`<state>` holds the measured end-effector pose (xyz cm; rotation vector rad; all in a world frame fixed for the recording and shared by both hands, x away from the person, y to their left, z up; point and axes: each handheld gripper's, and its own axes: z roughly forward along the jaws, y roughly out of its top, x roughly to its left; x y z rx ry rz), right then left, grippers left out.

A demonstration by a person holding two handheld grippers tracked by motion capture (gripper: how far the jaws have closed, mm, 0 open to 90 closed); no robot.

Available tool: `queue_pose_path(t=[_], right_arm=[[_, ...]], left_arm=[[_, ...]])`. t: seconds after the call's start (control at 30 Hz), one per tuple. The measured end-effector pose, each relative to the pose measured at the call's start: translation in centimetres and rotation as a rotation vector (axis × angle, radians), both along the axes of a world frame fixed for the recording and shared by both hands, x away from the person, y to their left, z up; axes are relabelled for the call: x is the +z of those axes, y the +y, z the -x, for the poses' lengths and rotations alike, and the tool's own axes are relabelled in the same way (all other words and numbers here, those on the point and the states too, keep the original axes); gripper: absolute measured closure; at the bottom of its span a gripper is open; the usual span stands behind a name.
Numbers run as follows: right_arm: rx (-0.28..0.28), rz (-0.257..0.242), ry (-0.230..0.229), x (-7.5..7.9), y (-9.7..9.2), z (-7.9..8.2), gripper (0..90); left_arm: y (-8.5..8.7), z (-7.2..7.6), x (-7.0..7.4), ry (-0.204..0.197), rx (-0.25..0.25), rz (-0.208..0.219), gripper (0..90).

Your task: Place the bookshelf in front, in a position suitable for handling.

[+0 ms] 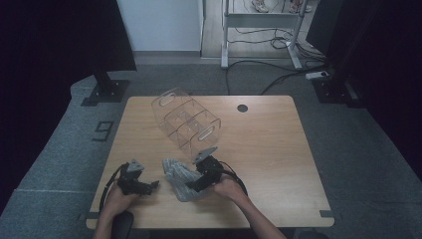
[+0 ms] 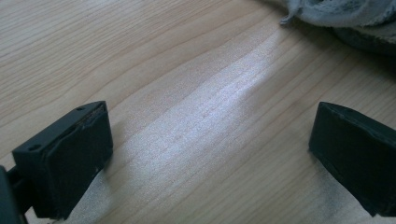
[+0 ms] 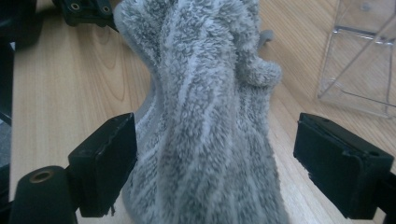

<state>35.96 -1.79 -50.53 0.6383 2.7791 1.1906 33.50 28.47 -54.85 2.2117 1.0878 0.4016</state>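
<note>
The right gripper (image 3: 215, 163) straddles a fuzzy grey sock (image 3: 205, 121) on the wooden surface (image 1: 268, 149), jaws wide and one touching the pile. Soft, light and floppy, it likely wants pinching across the bunched middle. The left gripper (image 2: 210, 158) rests nearby, jaws wide and empty.

A wooden table (image 1: 268, 149) stands on grey carpet (image 1: 348, 139), with black stands (image 1: 107, 89) behind.
</note>
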Motion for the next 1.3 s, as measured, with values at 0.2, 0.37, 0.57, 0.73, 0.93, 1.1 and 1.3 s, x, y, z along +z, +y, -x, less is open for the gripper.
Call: queue_pose_path(t=[0.2,0.37,0.57,0.73,0.93,1.1,1.3], right_arm=[[0.017,0.014,0.0,-0.6,0.9,-0.1,23.6],[0.031,0.038,0.001,-1.1,1.5,-0.1,36.4],[0.01,0.073,0.015,-1.4,1.7,0.1,58.4],[0.019,0.077,0.005,-0.8,1.7,0.3,62.9],[0.023,0.07,-0.011,0.3,1.9,0.7,64.2],[0.026,0.063,-0.021,1.5,1.9,0.7,64.3],[0.027,0.042,-0.036,2.9,1.6,0.8,64.4]], left_arm=[[0.0,0.0,0.0,0.0,0.0,0.0,0.0],[0.0,0.0,0.0,0.0,0.0,0.0,0.0],[0.0,0.0,0.0,0.0,0.0,0.0,0.0],[0.0,0.0,0.0,0.0,0.0,0.001,0.0],[0.0,0.0,0.0,-0.002,0.001,-0.001,0.0],[0.0,0.0,0.0,-0.002,0.001,-0.002,0.0],[0.0,0.0,0.0,-0.004,0.004,0.0,0.0]])
